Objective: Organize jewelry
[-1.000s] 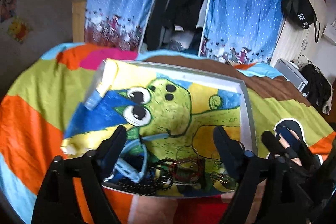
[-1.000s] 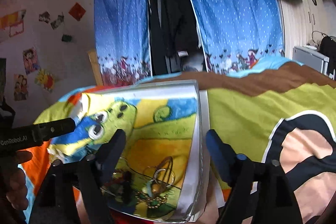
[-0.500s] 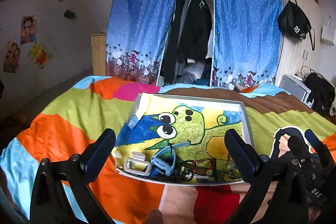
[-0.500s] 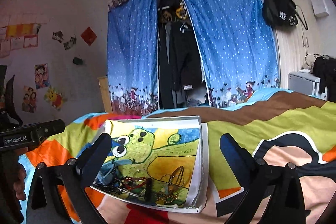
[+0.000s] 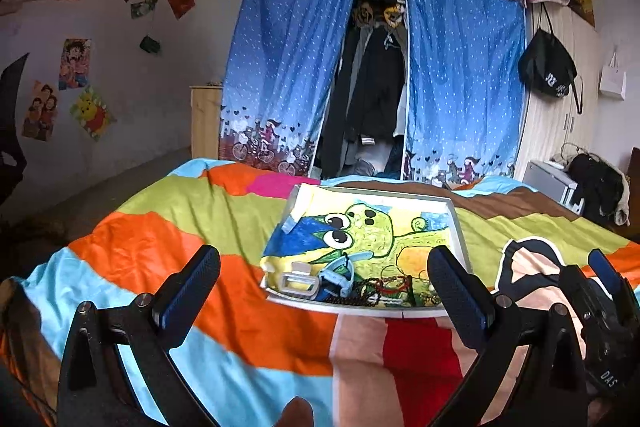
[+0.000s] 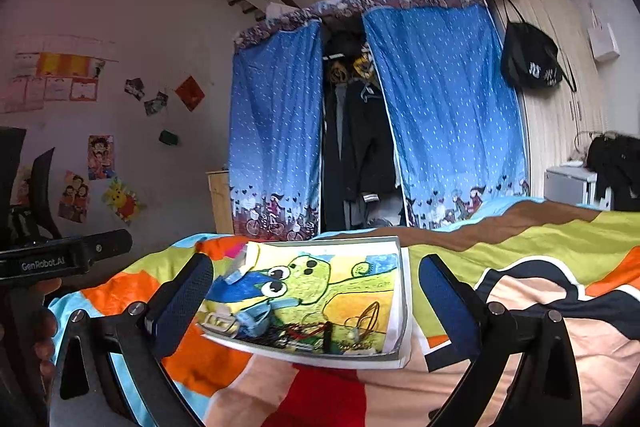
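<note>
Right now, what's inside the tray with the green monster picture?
The tray holds a tangled pile at its near end: a white hair clip, a light blue clip, dark bead strings and thin bangles. Anything under the tangle is hidden.

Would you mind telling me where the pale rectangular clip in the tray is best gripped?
Grip the pale rectangular clip across its narrow width, coming from above on the left: it lies flat at the tray's near-left corner, with the blue clip crowding its right.

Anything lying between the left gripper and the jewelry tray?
No, only bare bedspread lies between the open left gripper and the tray, as the left wrist view shows.
</note>
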